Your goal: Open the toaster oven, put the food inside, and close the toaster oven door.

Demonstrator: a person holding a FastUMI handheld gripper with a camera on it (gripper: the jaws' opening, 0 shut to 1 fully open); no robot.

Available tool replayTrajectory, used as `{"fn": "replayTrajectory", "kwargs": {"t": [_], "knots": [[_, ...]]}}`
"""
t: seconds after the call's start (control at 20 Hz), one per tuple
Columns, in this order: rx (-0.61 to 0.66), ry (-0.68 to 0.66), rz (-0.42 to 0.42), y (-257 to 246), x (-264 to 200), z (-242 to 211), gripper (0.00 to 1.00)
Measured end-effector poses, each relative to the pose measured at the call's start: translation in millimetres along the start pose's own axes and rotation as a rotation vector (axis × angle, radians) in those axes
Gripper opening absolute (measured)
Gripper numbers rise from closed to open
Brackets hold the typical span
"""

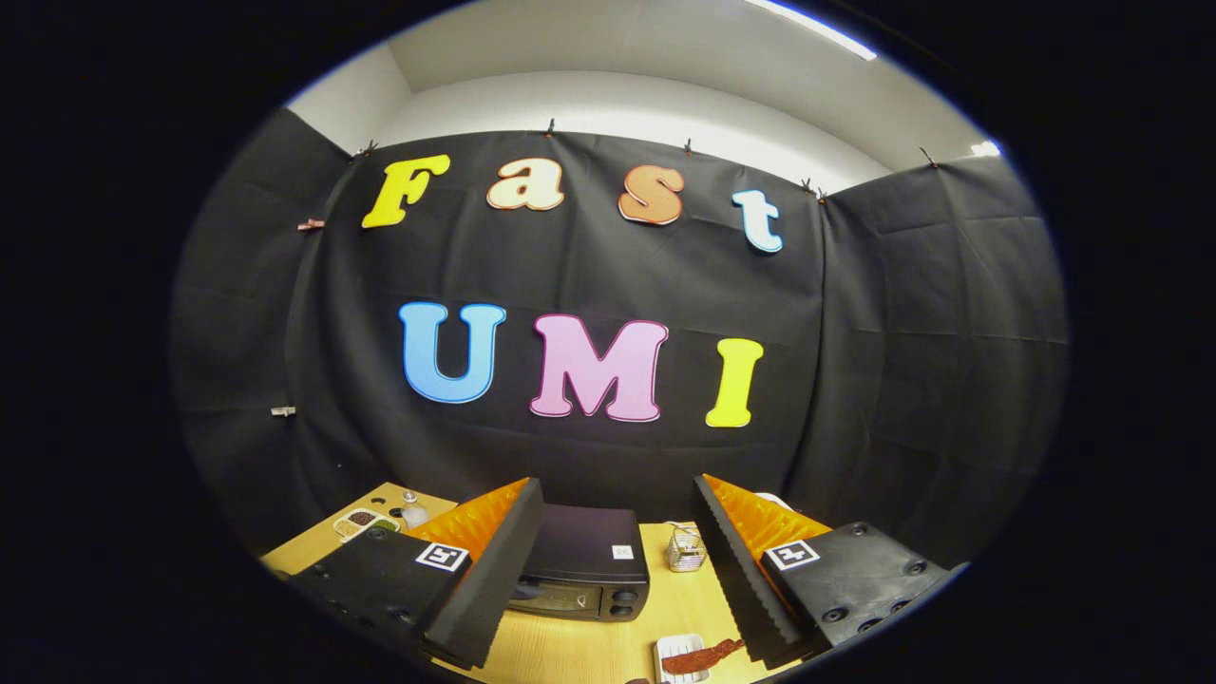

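Wooden table [589, 646] against black cloth, with toaster oven [584, 560] shut, just beyond the fingers. Gripper [608, 570] spread wide, holding nothing. Food [698, 657] on small white tray [667, 654] between fingertips.

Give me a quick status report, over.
Tongs open, holding nothing. Toaster oven shut, just ahead between the fingers. Food strip on white dish, nearer. Wire basket beside oven, not blocking.

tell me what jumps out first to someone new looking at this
The open tongs stand out, their two fingers spread wide with nothing between them. Beyond them, on the wooden table, sits a dark toaster oven with its door shut. Nearer, by the right finger, a reddish strip of food lies on a small white tray, and a little wire basket stands right of the oven.
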State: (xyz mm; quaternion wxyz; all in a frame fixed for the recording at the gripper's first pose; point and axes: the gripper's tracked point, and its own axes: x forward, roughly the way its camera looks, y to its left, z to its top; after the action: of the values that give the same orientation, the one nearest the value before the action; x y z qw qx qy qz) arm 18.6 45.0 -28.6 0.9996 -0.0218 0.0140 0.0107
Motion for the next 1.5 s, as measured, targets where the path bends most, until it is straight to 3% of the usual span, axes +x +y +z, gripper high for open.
{"fn": "replayTrajectory", "kwargs": {"t": [0.5, 1.1, 1.5], "knots": [[0.044, 0.059, 0.082, 97.9, 38.1, -70.3, 0.97], [0.057, 0.242, 0.081, 138.6, 99.5, -193.4, 0.98], [0.067, 0.39, 0.047, 140.4, 116.8, -253.4, 0.98]]}}
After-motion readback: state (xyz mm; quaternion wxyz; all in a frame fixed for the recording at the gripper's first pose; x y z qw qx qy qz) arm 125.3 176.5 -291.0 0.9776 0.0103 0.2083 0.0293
